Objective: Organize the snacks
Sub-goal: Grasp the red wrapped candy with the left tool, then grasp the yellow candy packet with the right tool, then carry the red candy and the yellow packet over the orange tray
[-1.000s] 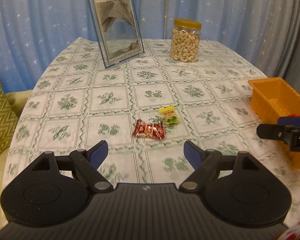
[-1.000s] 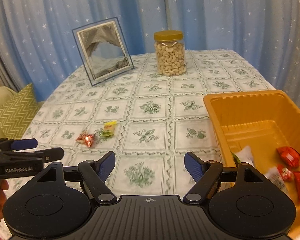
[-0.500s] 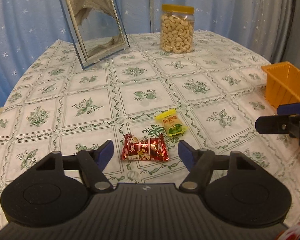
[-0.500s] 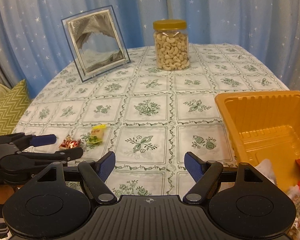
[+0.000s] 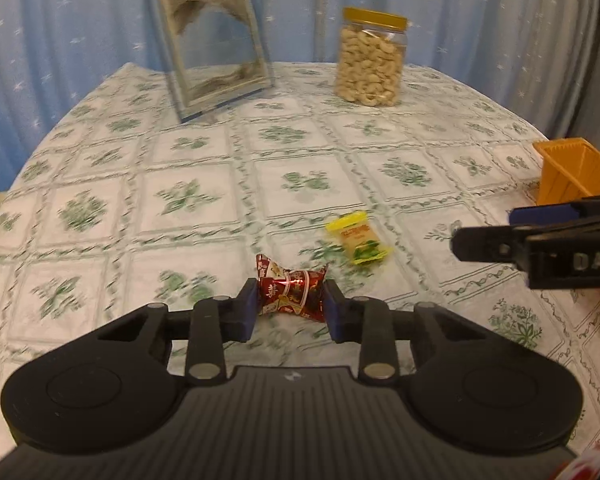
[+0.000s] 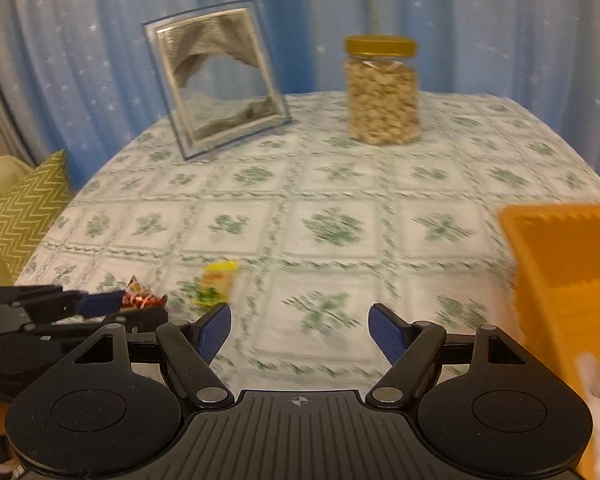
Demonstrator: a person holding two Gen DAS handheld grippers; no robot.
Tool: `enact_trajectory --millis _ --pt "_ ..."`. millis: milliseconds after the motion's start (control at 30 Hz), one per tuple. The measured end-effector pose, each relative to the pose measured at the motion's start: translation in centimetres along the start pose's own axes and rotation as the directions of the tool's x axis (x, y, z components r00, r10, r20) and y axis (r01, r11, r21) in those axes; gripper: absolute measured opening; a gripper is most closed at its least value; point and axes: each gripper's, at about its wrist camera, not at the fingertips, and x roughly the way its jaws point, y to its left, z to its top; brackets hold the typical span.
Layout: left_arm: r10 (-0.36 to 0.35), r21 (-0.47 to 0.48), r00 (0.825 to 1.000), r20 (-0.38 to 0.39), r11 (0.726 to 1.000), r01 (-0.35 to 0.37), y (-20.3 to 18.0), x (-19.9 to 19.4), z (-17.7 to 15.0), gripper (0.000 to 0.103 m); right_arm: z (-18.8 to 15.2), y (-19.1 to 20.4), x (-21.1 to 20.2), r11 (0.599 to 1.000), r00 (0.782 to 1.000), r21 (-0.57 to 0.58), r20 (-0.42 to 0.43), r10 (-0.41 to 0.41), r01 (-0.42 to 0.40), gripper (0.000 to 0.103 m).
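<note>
The left gripper (image 5: 290,307) has just been closing, and its blue pads now press on both flanks of the red candy (image 5: 291,293), which lies on the tablecloth (image 5: 204,196) at the near edge of the table, at about 6 o'clock in the left wrist view. The wrapper bulges between the pads, so the pinch looks real but shallow: only the candy's near half sits between them. The right gripper (image 6: 299,330) hangs with its fingers spread and nothing between them, near the yellow candy (image 6: 216,282), which lies at its 10 o'clock.

The main risk, as a judgement, is that the glossy foil slips out on the lift, since the pads catch the soft twisted wrapper more than the hard middle. A second risk is a clash of tools: the right gripper's finger (image 5: 496,242) reaches in at 3 o'clock, close to both candies. The yellow candy (image 5: 358,242) could also be nudged away, as it rests just beside the red one at 1 o'clock.

The red candy's long axis runs about 9 to 3 o'clock, twisted ends outward toward the pads. The yellow candy's long axis runs roughly 11 to 5 o'clock. The orange bin (image 5: 572,170) stands well apart at 2 o'clock.
</note>
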Motion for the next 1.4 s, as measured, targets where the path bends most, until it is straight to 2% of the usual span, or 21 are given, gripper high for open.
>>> enact_trajectory --millis 67,267,567,633,667,700,733,867,1033,1400 --pt "0.017 -0.025 1.0 0.0 1.0 -0.017 0.8 -0.6 -0.4 0.03 0.3 0.9 0.9 0.999 1.0 -0.026 0.002 0.021 -0.021 0.065" --pt "0.045 -0.089 0.999 0.009 0.995 -0.044 2.6 -2.3 -1.2 0.03 0.7 3.3 3.7 0.996 0.998 -0.066 -0.001 0.066 -0.065 0.058" --pt "0.058 -0.143 0.998 0.009 0.988 -0.056 3.3 -2.9 -1.8 0.03 0.5 5.5 6.3 0.993 0.999 -0.114 0.0 0.037 -0.037 0.049" --pt "0.057 -0.141 0.998 0.007 0.988 -0.055 3.2 -3.0 -1.8 0.03 0.5 5.9 6.5 0.99 1.0 -0.137 0.006 0.017 -0.016 0.04" --pt "0.055 -0.14 0.998 0.007 0.989 -0.054 3.2 -3.0 -1.8 0.03 0.5 6.0 6.5 0.989 1.0 -0.148 0.009 0.001 0.0 0.027" --pt "0.054 -0.138 0.999 0.007 0.989 -0.053 3.0 -3.1 -1.8 0.03 0.6 6.0 6.5 0.987 1.0 -0.158 0.007 -0.008 0.009 0.022" --pt "0.053 -0.134 0.999 0.007 0.99 -0.052 2.9 -3.2 -1.7 0.03 0.5 5.9 6.3 0.987 1.0 -0.158 0.002 -0.004 0.004 0.022" --pt "0.046 -0.123 0.999 0.009 0.991 -0.044 2.2 -3.9 -1.5 0.03 -0.3 5.4 4.8 0.987 1.0 -0.163 -0.008 -0.008 0.007 0.022" --pt "0.028 -0.109 1.0 0.008 0.994 -0.027 0.6 -5.4 -1.4 0.03 -2.0 3.7 1.5 0.994 0.999 -0.104 -0.035 -0.027 0.023 0.022" --pt "-0.028 -0.088 0.999 0.021 0.996 0.03 -4.4 -11.5 -1.4 0.03 -5.4 1.3 -8.9 0.997 0.996 0.001 -0.053 -0.077 0.077 0.022"
